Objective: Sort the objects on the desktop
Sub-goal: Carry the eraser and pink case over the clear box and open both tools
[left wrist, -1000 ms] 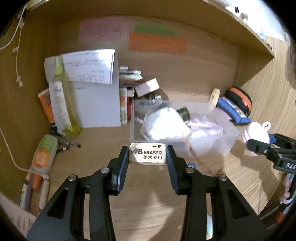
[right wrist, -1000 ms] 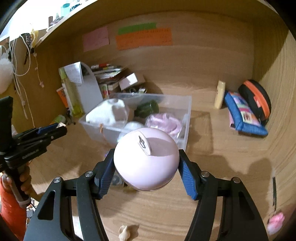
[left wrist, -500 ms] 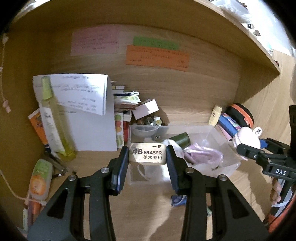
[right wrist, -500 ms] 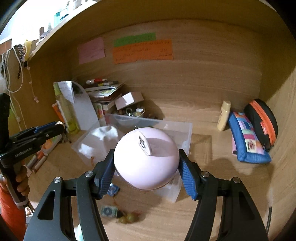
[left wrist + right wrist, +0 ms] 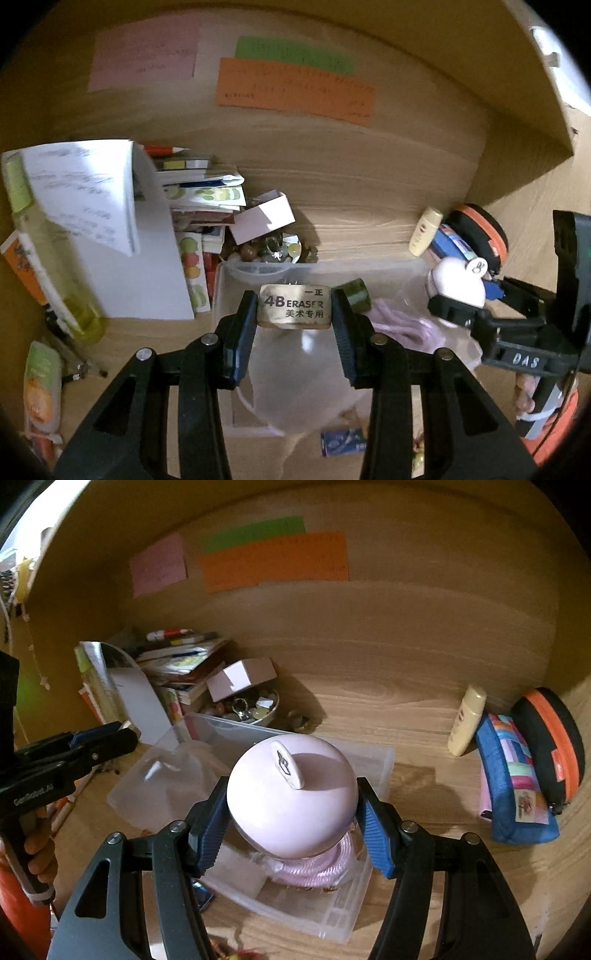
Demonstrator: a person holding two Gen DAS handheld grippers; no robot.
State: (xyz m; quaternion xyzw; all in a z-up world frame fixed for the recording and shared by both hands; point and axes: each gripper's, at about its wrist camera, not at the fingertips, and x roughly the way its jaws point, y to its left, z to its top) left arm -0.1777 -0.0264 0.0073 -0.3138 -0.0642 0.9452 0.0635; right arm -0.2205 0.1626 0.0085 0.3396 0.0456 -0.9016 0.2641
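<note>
Fingers of left gripper (image 5: 294, 312) pinch eraser (image 5: 293, 306), right gripper (image 5: 291, 814) clamps pink ball (image 5: 291, 797); both above bin (image 5: 365, 853), so release low inside bin.

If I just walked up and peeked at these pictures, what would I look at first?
Probably the big round pink thing, squeezed in the right gripper right above the clear plastic box. Next, the eraser marked 4B, pinched in the left gripper over the same box. Behind them, the bright orange paper note on the wooden back wall stands out too.
</note>
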